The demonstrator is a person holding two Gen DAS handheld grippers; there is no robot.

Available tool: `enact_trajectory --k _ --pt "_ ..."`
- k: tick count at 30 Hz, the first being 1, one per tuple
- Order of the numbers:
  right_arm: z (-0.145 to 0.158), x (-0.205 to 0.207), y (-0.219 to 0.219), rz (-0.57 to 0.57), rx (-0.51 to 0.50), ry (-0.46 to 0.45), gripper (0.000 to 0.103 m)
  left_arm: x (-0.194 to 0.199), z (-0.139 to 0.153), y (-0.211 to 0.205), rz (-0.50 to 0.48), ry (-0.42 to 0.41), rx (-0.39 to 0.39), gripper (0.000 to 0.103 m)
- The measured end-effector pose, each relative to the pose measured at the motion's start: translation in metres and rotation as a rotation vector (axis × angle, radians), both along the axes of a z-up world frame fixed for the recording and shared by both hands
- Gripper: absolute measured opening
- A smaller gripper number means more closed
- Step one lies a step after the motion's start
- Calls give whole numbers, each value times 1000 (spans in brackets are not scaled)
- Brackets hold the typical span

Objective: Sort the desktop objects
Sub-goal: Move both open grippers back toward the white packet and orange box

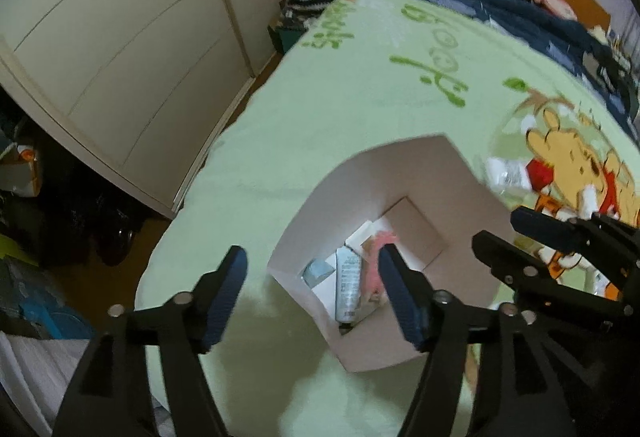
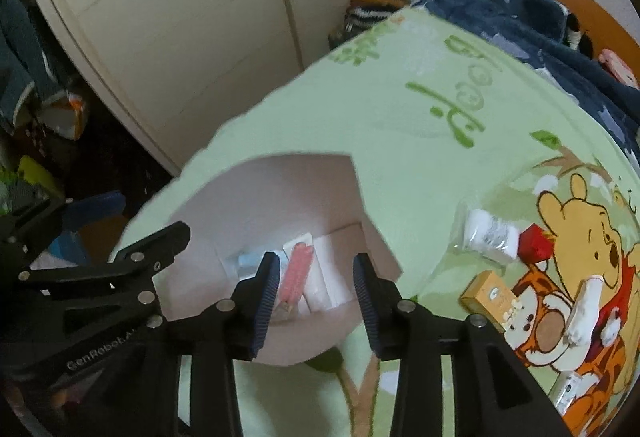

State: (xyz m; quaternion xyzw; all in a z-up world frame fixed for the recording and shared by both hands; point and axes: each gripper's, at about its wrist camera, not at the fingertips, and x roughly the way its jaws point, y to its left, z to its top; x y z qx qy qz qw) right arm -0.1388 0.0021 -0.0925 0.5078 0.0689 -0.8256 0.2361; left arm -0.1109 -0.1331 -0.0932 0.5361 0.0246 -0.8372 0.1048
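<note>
The box [image 1: 372,349] stands on the bed's green blanket [image 1: 320,117], already holding a tube [image 1: 347,285] and pink packet [image 2: 298,273]. Both the left hand-held gripper [image 1: 312,293] and right hand-held gripper [image 2: 316,293] hang open and empty above it. A gold carton [image 2: 490,299], red cube [image 2: 534,243] and white packets [image 2: 490,237] are still left outside.

My left hand-held gripper [image 1: 312,291] is matte black, with 2 ribbed dark-blue pads and round silver screws; my right hand-held gripper [image 2: 316,297] matches, and beside it I read white "GenRobot" lettering.
</note>
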Motion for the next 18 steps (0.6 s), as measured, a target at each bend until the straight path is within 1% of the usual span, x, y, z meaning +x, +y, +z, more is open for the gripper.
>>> enact_trajectory --k 3,7,12,14,18 --pt "21 12 19 -49 -26 42 39 10 21 8 -8 50 -12 71" --pt "45 36 49 -115 -40 92 39 27 42 31 -41 97 -15 72" --pt "54 81 98 -227 -45 116 39 51 52 78 -123 115 2 72" --pt "50 100 120 -281 -37 106 39 59 50 101 -168 116 -1 72" --pt "36 132 163 -400 -33 76 39 72 42 147 -265 99 25 72"
